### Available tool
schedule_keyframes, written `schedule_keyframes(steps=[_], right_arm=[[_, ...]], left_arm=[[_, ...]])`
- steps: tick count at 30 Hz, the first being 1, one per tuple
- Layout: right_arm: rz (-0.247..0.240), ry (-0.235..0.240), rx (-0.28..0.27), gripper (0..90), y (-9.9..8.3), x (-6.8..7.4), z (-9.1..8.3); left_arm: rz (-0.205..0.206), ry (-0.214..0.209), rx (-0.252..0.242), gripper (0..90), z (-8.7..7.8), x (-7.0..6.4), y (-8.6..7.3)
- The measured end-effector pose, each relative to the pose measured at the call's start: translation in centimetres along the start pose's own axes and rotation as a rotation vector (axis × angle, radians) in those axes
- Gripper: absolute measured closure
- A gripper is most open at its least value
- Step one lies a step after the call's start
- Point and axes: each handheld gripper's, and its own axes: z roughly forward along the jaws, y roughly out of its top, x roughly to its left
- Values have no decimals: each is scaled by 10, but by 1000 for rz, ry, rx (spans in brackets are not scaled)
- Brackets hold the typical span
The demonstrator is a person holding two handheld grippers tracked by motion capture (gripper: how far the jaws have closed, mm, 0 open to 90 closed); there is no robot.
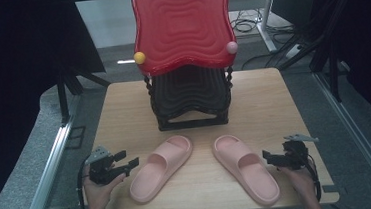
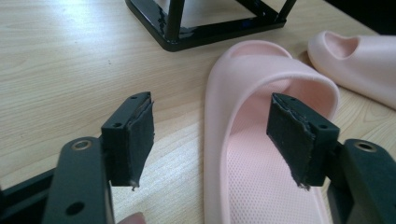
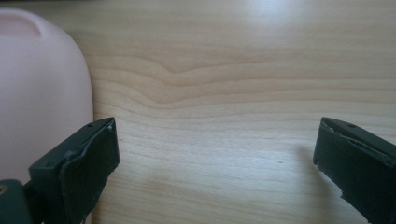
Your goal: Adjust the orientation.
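Both grippers – left gripper [image 1: 128, 165], right gripper [image 1: 269, 159] – jaws apart beside pink slippers [image 1: 161, 167] – light, soft foam, best pinched at strap edge.

1. The table [image 1: 268, 103] is light wood with visible grain and a smooth, slightly shiny finish.
2. The two pink slippers [image 1: 161, 167] look like soft matt foam or rubber; the insole of one [image 2: 261, 186] has a fine dotted texture.
3. The black rack frame [image 2: 196, 35] is glossy.
4. The red tray [image 1: 182, 24] looks like glossy plastic with wavy ridges.
5. The gripper pads [image 2: 140, 140] are matt black, with rough, frayed edges.
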Motion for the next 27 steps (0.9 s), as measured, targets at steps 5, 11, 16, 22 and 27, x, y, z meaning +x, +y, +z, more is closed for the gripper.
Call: schedule_keyframes(steps=[5, 11, 16, 22, 27], right_arm=[[5, 3, -58, 7, 0, -6, -12], [2, -9, -87, 14, 2, -2, -18], [14, -15, -113, 16, 2, 1, -28], [35, -25, -148, 32, 0, -1, -34], [41, -29, -144, 32, -1, -3, -34]], left_arm=[[5, 26, 20, 476, 4, 0, -5], [34, -10, 75, 852, 7, -1, -8], [57, -25, 129, 897, 11, -2, -9], [98, -8, 180, 897, 11, -8, -10], [112, -11, 217, 897, 8, -9, -22]])
